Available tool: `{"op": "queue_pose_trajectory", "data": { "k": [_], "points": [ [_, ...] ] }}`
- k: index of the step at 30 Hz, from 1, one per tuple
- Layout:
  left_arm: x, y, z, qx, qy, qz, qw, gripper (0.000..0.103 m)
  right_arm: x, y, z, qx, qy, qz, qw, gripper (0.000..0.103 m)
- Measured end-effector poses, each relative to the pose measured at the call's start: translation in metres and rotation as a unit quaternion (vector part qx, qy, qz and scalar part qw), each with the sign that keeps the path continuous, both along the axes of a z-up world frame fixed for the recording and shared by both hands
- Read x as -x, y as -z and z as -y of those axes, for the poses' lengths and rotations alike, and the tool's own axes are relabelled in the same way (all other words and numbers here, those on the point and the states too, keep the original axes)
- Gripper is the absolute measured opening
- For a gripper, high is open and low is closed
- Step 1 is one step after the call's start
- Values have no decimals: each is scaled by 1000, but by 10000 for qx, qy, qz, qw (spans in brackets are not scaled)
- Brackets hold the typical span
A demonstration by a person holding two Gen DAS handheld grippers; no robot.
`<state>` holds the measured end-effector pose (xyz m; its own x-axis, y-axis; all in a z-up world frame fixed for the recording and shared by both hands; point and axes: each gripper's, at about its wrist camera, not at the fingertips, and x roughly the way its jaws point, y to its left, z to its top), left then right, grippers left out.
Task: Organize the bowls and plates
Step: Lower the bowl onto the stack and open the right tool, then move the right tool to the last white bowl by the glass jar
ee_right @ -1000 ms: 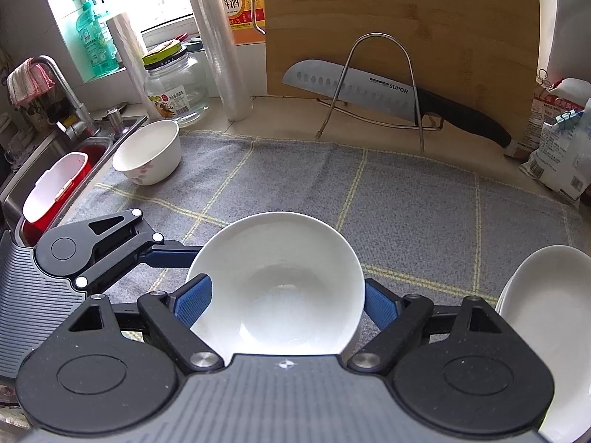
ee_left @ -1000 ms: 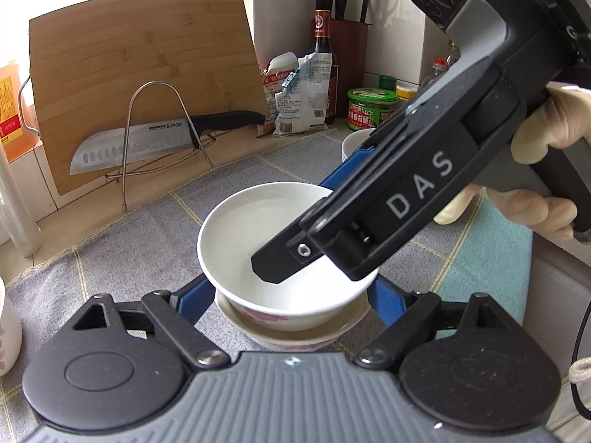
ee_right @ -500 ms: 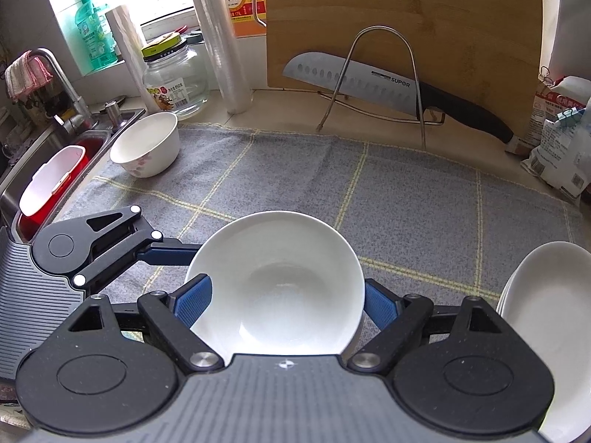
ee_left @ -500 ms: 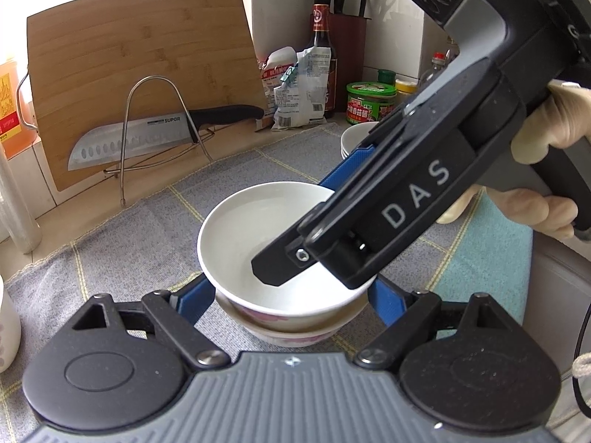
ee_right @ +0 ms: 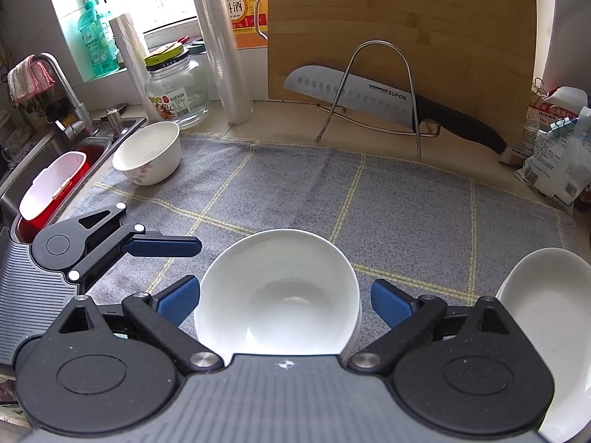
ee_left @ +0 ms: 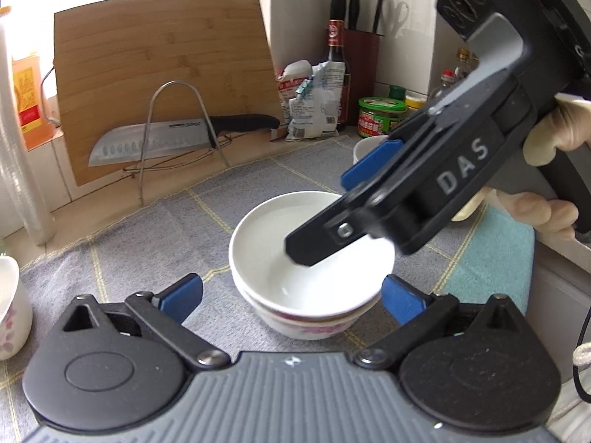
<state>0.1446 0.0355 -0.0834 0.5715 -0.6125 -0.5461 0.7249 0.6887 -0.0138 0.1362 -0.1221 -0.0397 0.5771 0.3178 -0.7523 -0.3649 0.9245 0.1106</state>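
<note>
Left wrist view: white ceramic bowl (ee_left: pixel 310 258), mouth up, no long axis, nested in a floral-printed bowl (ee_left: pixel 314 326) on the grey checked cloth (ee_left: pixel 147 236) covering the surface. Left tongs (ee_left: pixel 291 297) opening, pads off the rim; a second ago pressed together.

Right wrist view: right tongs (ee_right: pixel 286 297) also opening, straddling the same bowl without contact; earlier half-spread.

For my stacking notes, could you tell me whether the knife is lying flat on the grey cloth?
No, the knife rests in a wire rack before the cutting board.

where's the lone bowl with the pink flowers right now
In the right wrist view the flowered bowl sits at the far left corner of the grey cloth, beside the sink and in front of the glass jar.
</note>
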Motion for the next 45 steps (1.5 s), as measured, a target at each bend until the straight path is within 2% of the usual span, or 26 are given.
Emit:
{"op": "queue_pose_trajectory", "data": {
  "k": [6,10,14,20,29,34,40,45],
  "points": [
    [3,2,-28,227,-217,-123,9994,102,18,0,-1,-188,328,121,9992,102],
    [8,4,-42,184,-252,-78,9995,102,37,1,-7,-251,520,185,9982,103],
    [15,5,-52,103,-350,-14,9993,102,49,3,-16,-206,440,232,9985,103],
    [31,1,-62,95,-807,0,9967,102,48,7,-16,-258,329,193,9989,103],
    [53,-21,-77,79,-1726,-6,9850,102,48,3,-9,-702,-108,382,9967,103],
    [55,-24,-98,-86,-2123,-3,9772,102,51,1,-27,-634,-371,513,9960,103],
    [39,-18,-134,25,-2131,-70,9770,102,51,-5,-64,-430,-454,803,9948,103],
    [19,-11,-176,-4,-1778,-53,9841,102,42,0,-118,37,-331,880,9956,103]
  ]
}}
